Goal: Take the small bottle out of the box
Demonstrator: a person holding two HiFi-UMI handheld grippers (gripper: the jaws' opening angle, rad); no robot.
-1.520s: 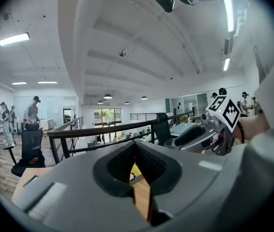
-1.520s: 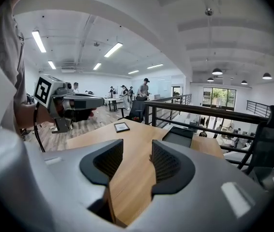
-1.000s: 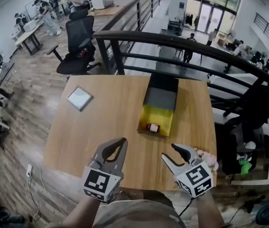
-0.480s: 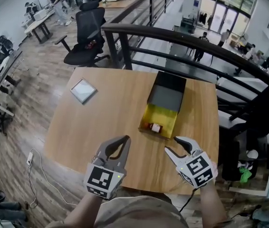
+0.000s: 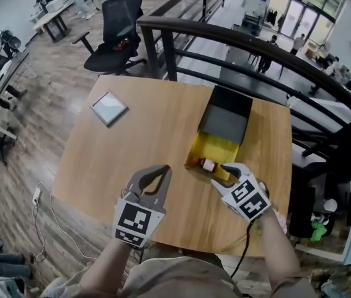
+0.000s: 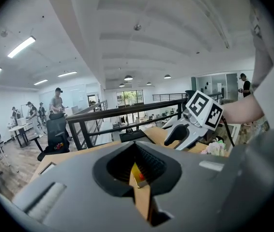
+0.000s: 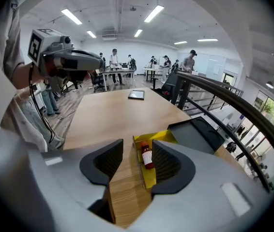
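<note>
The small bottle [image 5: 208, 164] lay on its side in the yellow tray of the box [image 5: 216, 148], at the tray's end closest to the person, its red cap, white label and dark body showing. The box sat on the wooden table [image 5: 151, 135] towards the right edge, with the yellow tray pointing at the near edge and a black part [image 5: 228, 113] reaching on towards the far edge. The right gripper [image 5: 221, 177] was held over the table just at the near end of the tray, its jaws standing wide apart and gripping nothing. In the right gripper view the bottle [image 7: 147, 157] showed in the gap between them, but beyond the tips and apart from both pads, lying in the tray. The left gripper [image 5: 163, 171] hung over the table close to the near edge, left of the box and well apart from it, with its jaw tips brought together and nothing held between them. A flat square panel [image 5: 109, 108] lay near the table's far left corner. Beyond the far edge ran a dark railing [image 5: 256, 45], and a black office chair [image 5: 116, 33] stood on the wooden floor past the far left corner.
</note>
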